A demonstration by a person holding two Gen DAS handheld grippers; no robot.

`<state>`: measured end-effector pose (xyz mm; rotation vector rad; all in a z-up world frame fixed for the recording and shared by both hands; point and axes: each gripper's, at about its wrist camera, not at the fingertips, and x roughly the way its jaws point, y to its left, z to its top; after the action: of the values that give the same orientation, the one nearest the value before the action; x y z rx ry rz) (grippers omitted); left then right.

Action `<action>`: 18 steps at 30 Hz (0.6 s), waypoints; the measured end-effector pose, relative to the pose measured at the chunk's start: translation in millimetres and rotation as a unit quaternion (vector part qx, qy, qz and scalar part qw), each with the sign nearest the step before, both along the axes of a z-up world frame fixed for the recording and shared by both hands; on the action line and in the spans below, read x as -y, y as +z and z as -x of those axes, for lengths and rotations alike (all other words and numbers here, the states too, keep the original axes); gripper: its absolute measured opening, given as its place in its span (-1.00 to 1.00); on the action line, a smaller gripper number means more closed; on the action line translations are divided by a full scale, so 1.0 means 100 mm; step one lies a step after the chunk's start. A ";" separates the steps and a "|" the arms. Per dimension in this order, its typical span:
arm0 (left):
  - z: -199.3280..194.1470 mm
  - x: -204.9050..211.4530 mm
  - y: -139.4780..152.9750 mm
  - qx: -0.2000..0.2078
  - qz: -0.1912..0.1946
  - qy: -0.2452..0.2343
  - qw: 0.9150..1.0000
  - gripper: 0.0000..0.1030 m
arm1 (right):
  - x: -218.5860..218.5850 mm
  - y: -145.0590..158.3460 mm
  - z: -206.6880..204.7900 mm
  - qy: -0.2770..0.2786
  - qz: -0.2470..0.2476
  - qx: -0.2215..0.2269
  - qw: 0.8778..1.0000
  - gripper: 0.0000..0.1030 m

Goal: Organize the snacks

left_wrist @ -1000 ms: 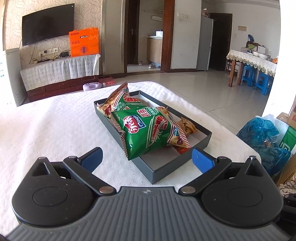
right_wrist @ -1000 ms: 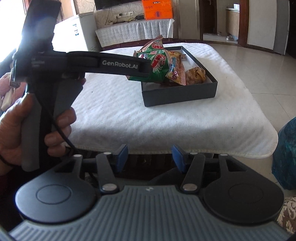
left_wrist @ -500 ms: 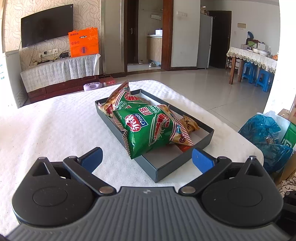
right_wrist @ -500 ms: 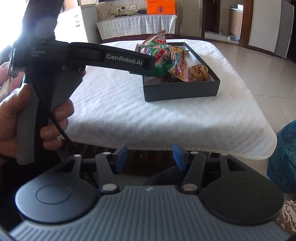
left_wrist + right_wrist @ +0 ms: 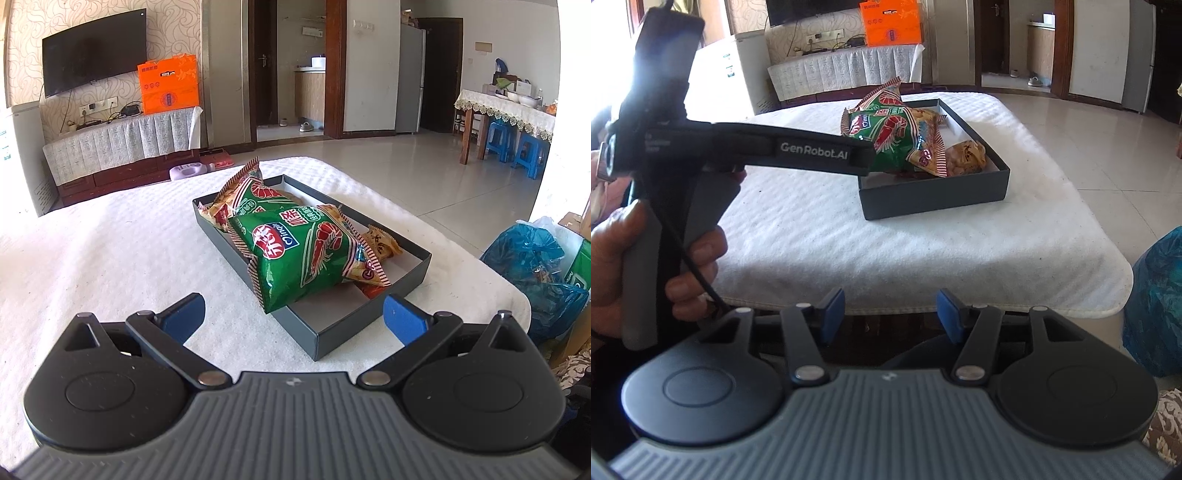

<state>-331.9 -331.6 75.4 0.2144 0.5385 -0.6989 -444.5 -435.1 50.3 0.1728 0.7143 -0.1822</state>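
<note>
A dark grey box stands on the white cloth-covered table. A green shrimp-chip bag lies in it and overhangs its left rim. A second green bag stands behind it, and a small brown snack packet lies at the right. My left gripper is open and empty just before the box's near corner. My right gripper is open and empty, below the table's near edge. The box and the bags also show in the right wrist view, partly behind the left gripper's body.
A blue plastic bag lies on the floor right of the table. A TV stand with an orange box is at the back left. A dining table with blue stools is at the far right.
The left gripper has drawn back a little from the box. The right gripper's view has shifted, so the box now sits lower and more to the right. Both grippers stay open.
</note>
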 end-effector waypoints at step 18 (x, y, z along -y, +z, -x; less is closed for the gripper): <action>0.00 -0.02 0.01 0.002 -0.003 0.002 1.000 1.00 | -0.02 -0.02 -0.05 0.003 0.009 -0.016 1.000 0.34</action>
<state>-331.9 -330.0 76.2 0.2199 0.5365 -0.6937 -439.6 -432.8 48.1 0.1509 0.7445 -0.1862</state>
